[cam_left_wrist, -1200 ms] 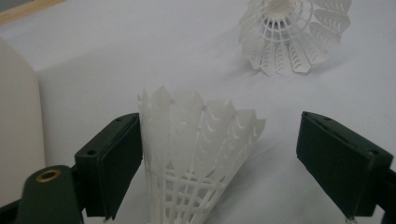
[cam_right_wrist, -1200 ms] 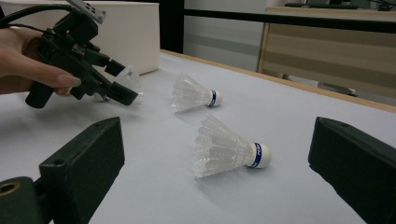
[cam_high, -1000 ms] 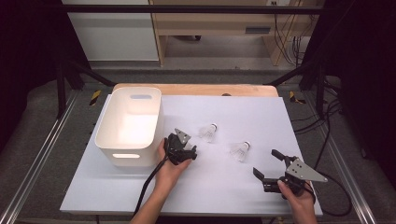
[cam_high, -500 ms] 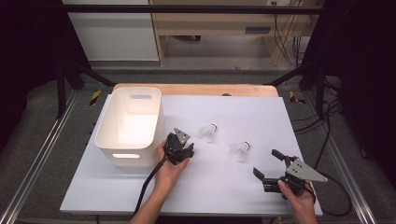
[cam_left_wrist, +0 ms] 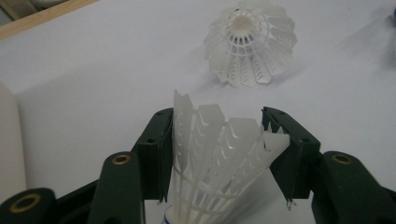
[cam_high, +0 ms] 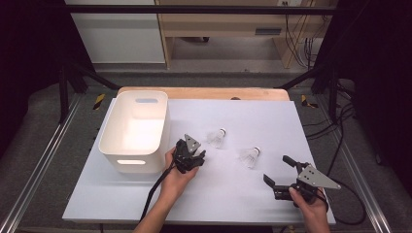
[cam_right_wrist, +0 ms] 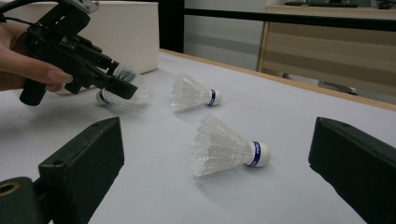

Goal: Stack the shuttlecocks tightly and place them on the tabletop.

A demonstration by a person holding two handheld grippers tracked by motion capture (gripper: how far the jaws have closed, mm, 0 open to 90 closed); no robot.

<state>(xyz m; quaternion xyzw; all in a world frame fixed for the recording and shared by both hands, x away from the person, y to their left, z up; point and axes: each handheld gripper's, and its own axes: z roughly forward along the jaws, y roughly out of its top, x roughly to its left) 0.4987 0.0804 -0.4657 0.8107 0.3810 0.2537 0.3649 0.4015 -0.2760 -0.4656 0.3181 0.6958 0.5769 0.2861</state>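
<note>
- Left gripper (cam_high: 197,158) at about 7 o'clock from worktop centre in the high view, just beside the white bin's near right corner; jaws just closed, now clamped on a white plastic shuttlecock (cam_left_wrist: 219,163).
- In the left gripper view, held shuttlecock's skirt squeezed between the two dark green pads, skirt edge pointing to 12 o'clock, a bit of blue band visible at the bottom edge.
- In the right gripper view, same left gripper (cam_right_wrist: 119,84) at 10 o'clock, gripped shuttlecock (cam_right_wrist: 122,84) low, at or just above the worktop; contact with the surface unclear.
- Second shuttlecock (cam_high: 217,138) lying on its side at 1 o'clock of the left gripper, near but apart; seen at 12 o'clock in the left gripper view (cam_left_wrist: 250,44), cork end facing away from the camera's near side.
- Third shuttlecock (cam_high: 249,156) lying on its side at 3 o'clock of the left gripper, between the two grippers; blue band and white cork clear in the right gripper view (cam_right_wrist: 226,149).
- Right gripper (cam_high: 279,172) at 5 o'clock of the worktop (cam_high: 291,121), held in the right hand (cam_high: 308,204); jaws wide apart, nothing between them, third shuttlecock ahead at 10 o'clock and well clear.
- White bin (cam_high: 112,141) at 9 o'clock of worktop, inside looks bare as far as visible.
- Left hand (cam_high: 177,177) wrapped around the left gripper's body, cable trailing to 6 o'clock.
</note>
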